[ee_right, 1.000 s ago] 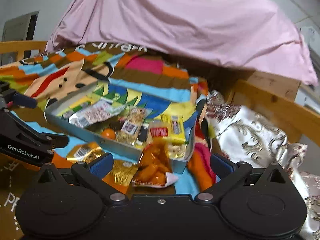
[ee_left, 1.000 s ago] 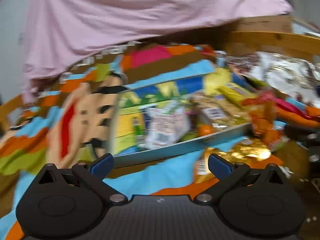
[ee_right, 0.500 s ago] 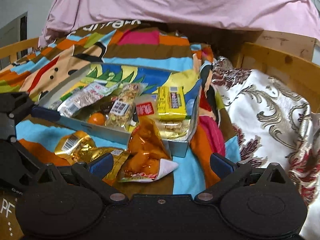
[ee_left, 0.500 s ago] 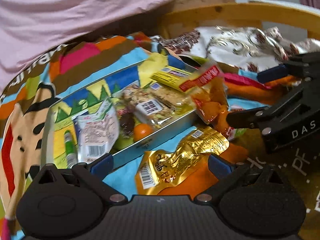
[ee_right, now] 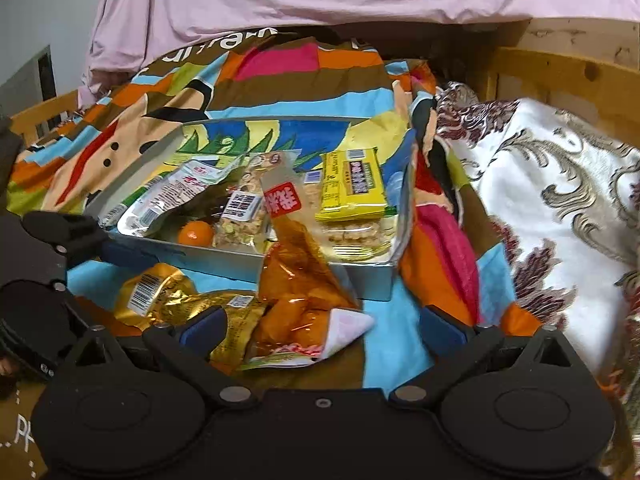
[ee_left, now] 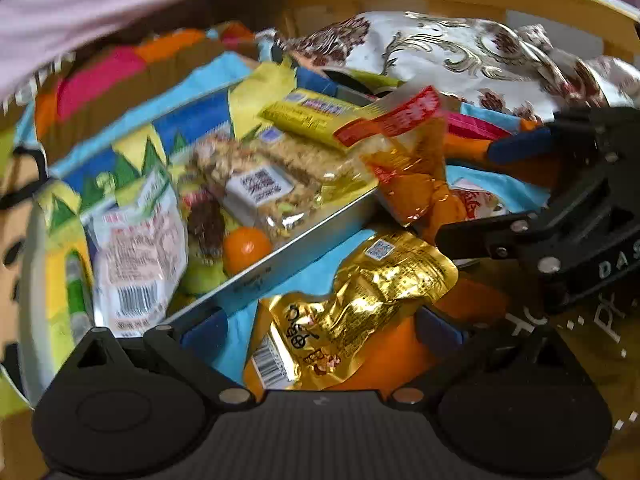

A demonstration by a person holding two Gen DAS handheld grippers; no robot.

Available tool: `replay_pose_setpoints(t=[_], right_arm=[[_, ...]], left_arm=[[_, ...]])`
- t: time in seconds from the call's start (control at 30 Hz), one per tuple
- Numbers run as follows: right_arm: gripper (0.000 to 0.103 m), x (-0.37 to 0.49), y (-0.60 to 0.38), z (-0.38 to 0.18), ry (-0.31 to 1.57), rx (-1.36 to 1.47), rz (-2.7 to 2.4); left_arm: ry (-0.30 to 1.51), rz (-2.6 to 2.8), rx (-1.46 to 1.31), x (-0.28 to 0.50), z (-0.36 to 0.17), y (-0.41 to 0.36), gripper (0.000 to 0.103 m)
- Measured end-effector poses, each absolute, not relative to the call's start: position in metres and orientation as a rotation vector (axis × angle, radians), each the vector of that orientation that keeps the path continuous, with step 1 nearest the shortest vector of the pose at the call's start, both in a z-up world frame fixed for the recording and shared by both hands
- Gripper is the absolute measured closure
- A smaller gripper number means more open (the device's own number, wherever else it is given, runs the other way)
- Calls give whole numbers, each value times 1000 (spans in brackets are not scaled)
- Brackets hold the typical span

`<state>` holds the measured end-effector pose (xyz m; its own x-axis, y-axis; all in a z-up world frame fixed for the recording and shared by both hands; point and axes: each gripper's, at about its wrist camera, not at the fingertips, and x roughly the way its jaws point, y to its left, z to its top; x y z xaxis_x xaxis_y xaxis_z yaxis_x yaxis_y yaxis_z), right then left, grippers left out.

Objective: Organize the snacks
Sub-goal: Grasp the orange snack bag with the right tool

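While orange pouch [ee_right: 298, 280] overhangs tray [ee_right: 224, 258], gold packet [ee_left: 360, 308] beside.

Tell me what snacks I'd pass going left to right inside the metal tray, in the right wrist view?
White packet → small orange ball → clear nut bar with barcode label → yellow packet, all in the metal tray.
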<state>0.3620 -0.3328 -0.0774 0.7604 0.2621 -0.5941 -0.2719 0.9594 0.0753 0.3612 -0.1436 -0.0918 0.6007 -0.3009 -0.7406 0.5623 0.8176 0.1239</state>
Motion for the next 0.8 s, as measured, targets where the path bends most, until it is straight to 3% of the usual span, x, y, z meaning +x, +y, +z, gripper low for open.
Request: replay_pose_setpoints(t=[0.17, 0.53, 0.67, 0.8], right_arm=[[3, 365, -331, -80, 642, 18, 308], [11, 379, -337, -84, 640, 107, 293], [26, 385, -330, -86, 640, 80, 301], [31, 385, -330, -84, 654, 61, 291]], left_arm=[[866, -527, 218, 373, -95, -128, 1], [845, -574, 219, 361, -90, -124, 1], [795, -584, 305, 357, -89, -130, 1], [846, -587, 211, 364, -90, -124, 4]])
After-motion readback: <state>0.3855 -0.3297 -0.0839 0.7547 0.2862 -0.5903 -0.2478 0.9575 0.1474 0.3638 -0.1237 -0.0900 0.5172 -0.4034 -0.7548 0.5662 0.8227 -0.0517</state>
